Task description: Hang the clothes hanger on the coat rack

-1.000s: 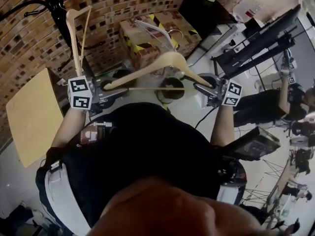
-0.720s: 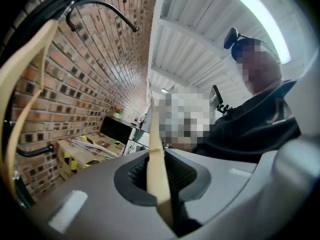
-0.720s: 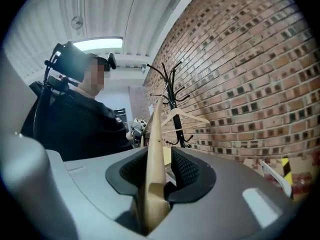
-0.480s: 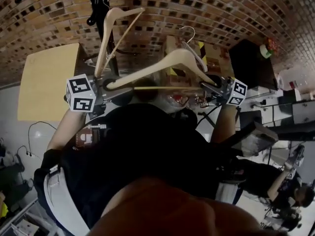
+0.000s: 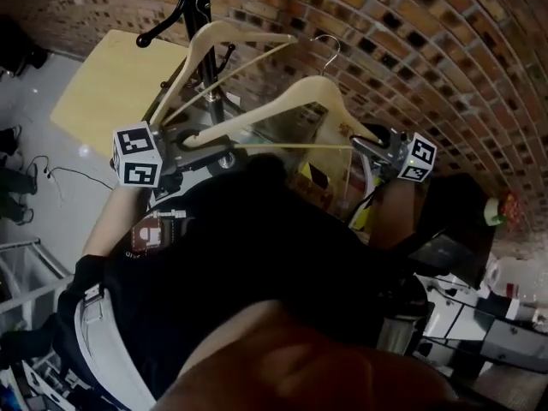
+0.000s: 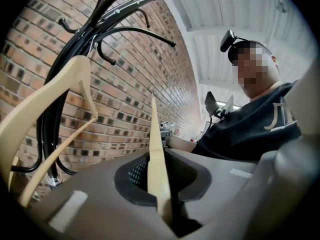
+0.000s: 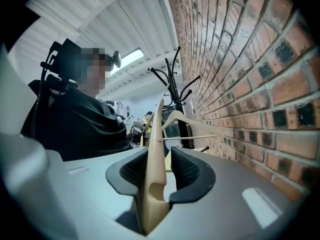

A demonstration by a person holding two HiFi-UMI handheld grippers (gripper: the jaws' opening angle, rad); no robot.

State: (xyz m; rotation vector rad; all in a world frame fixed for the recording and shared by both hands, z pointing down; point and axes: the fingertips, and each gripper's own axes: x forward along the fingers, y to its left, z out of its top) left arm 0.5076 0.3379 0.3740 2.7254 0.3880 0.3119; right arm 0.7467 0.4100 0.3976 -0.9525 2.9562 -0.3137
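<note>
I hold a pale wooden clothes hanger (image 5: 300, 101) level in front of me, its metal hook (image 5: 328, 48) pointing up toward the brick wall. My left gripper (image 5: 190, 141) is shut on its left end (image 6: 156, 169), and my right gripper (image 5: 360, 142) is shut on its right end (image 7: 151, 184). The black coat rack (image 5: 202, 2) stands up and to the left of the hanger, its curved arms (image 6: 135, 31) above my left gripper (image 6: 160, 171). A second wooden hanger (image 5: 218, 45) hangs on the rack. From my right gripper (image 7: 160, 171) the rack (image 7: 175, 84) shows farther along the wall.
A brick wall (image 5: 411, 67) runs just behind the hanger. A yellow tabletop (image 5: 107, 92) lies left of the rack's pole. A box with yellow-black tape (image 5: 360, 217) sits under my right arm. A white container (image 5: 514, 281) and equipment are at lower right.
The whole view has swung from the boxes and desks to the brick wall. The rack and its hanger now sit directly above my left gripper. Both grippers still hold the hanger's ends.
</note>
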